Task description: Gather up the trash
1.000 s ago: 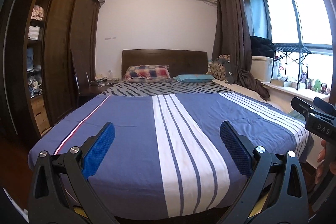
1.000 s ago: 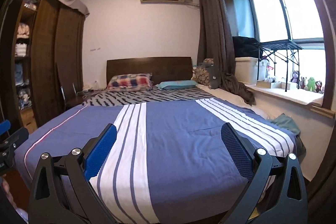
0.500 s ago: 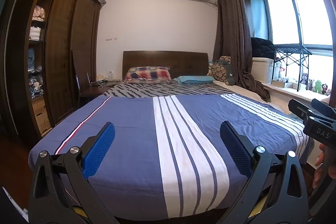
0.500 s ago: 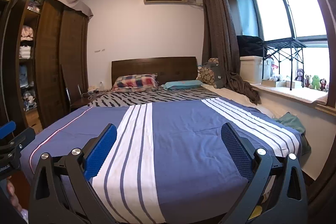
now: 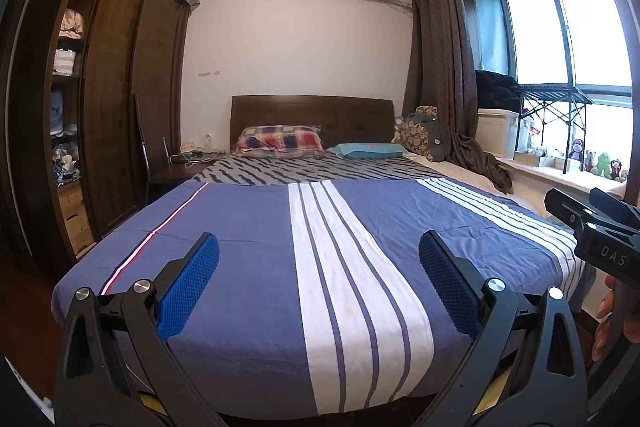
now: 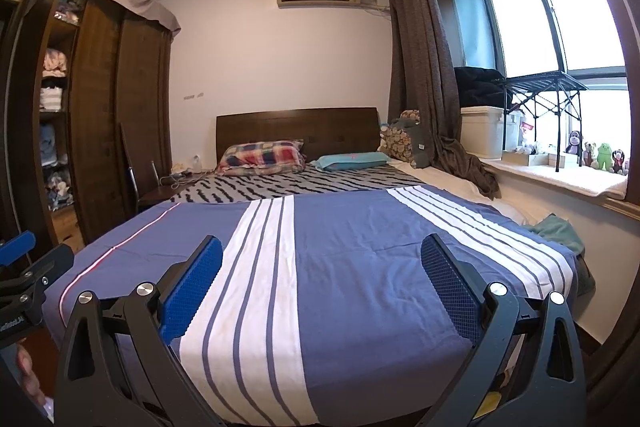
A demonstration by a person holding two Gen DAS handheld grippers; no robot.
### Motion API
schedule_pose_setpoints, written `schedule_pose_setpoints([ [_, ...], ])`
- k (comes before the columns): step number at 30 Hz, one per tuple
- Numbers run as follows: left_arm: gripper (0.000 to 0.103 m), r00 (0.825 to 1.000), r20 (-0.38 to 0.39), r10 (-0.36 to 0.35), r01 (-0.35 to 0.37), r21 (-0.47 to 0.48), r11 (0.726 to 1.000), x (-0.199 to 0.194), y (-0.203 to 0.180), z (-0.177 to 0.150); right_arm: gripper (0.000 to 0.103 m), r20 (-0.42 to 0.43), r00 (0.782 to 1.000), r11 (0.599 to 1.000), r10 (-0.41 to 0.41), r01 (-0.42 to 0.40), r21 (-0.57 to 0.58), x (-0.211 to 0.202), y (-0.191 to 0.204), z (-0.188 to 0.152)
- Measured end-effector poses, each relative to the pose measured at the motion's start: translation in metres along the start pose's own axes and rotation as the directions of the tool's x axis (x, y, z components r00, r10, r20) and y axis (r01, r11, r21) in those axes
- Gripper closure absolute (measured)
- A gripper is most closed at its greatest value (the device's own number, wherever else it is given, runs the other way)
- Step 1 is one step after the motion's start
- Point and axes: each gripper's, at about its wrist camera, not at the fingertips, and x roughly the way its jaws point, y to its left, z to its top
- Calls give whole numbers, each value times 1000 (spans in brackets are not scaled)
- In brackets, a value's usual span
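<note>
My left gripper (image 5: pixel 319 251) is open and empty, held at the foot of a bed (image 5: pixel 248 251) with a blue cover with white stripes. My right gripper (image 6: pixel 322 253) is open and empty, also at the foot of the bed (image 6: pixel 360 247). The right gripper's body shows at the right edge of the left wrist view (image 5: pixel 592 227); the left one shows at the left edge of the right wrist view (image 6: pixel 24 279). No trash is visible on the bed cover.
A dark wooden wardrobe (image 5: pixel 120 115) with open shelves stands on the left. A nightstand (image 5: pixel 176 171) with cables sits by the headboard. Pillows (image 5: pixel 280 141) lie at the head. A windowsill (image 6: pixel 560 175) with plush toys and a green cloth (image 6: pixel 556 231) are on the right.
Both views have shifted slightly, with the cameras tilting down a little and the bed sitting lower and closer. Both grippers stay open.
</note>
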Motion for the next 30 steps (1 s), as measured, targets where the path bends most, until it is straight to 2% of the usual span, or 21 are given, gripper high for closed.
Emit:
schedule_pose_setpoints([
  [30, 8, 1000, 14, 4, -4, -1, 1000, -2, -5, 0, 3, -3, 1000, 1000, 11, -11, -9, -1, 6, -2],
])
